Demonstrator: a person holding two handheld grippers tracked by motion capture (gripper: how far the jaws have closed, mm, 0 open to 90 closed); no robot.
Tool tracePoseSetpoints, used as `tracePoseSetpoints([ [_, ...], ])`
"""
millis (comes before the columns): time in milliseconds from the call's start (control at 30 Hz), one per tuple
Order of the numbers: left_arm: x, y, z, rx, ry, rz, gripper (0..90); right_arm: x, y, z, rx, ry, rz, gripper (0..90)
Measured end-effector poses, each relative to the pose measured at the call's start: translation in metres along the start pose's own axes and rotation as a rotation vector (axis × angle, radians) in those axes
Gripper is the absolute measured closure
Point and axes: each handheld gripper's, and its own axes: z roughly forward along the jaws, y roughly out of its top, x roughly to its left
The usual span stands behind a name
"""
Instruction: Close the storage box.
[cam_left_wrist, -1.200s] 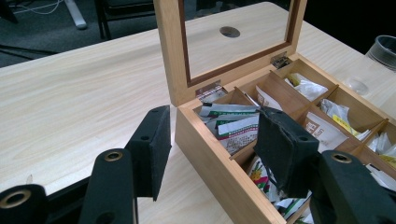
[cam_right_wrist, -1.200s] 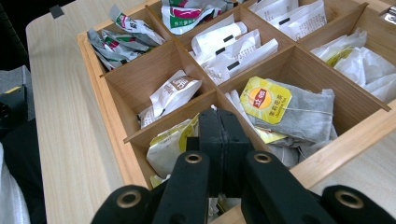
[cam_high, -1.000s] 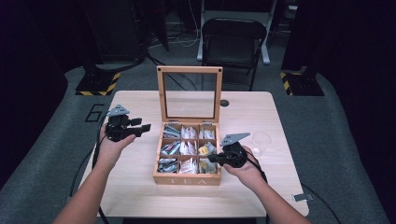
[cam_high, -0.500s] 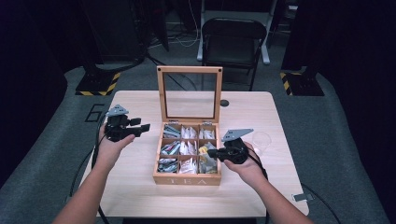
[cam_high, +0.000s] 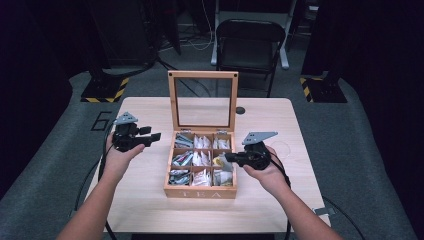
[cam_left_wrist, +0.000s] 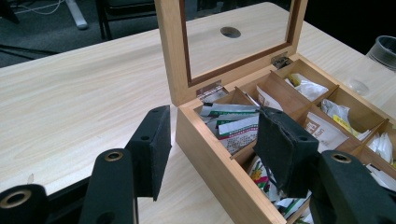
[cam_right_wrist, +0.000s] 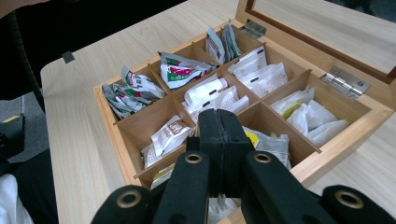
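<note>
A wooden tea box (cam_high: 200, 192) marked TEA stands in the middle of the table, its glass-paned lid (cam_high: 202, 102) upright at the back. Its nine compartments hold tea bags (cam_high: 200, 159) in paper packets (cam_right_wrist: 177, 70). My left gripper (cam_high: 154, 137) hovers left of the box, jaws open with nothing between them (cam_left_wrist: 212, 149), and points at the box's near corner (cam_left_wrist: 187, 121). My right gripper (cam_high: 227, 157) hangs over the box's right-hand column, its jaws pressed together (cam_right_wrist: 219, 123) with nothing seen between them. A yellow-printed packet (cam_right_wrist: 252, 137) lies just beyond its tips.
The light wooden table (cam_high: 145, 200) has a round hole (cam_high: 240, 110) behind the lid. A clear cup (cam_high: 280, 148) stands right of the box near my right hand, and again in the left gripper view (cam_left_wrist: 385, 46). A black chair (cam_high: 248, 42) is behind the table.
My right gripper has risen a little above the box's right-hand compartments, still shut. The left gripper has stayed in place.
</note>
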Motion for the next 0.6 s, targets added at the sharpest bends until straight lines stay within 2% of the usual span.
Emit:
tracePoseSetpoints([
  [500, 0.001, 0.0, 0.0, -0.002, 0.002, -0.003, 45.3, -0.013, 0.006, -0.022, -0.031, -0.054, 0.006, 90.0],
  [600, 0.001, 0.0, 0.0, 0.0, 0.001, -0.003, 45.3, -0.017, 0.004, -0.026, -0.033, -0.07, 0.021, 90.0],
])
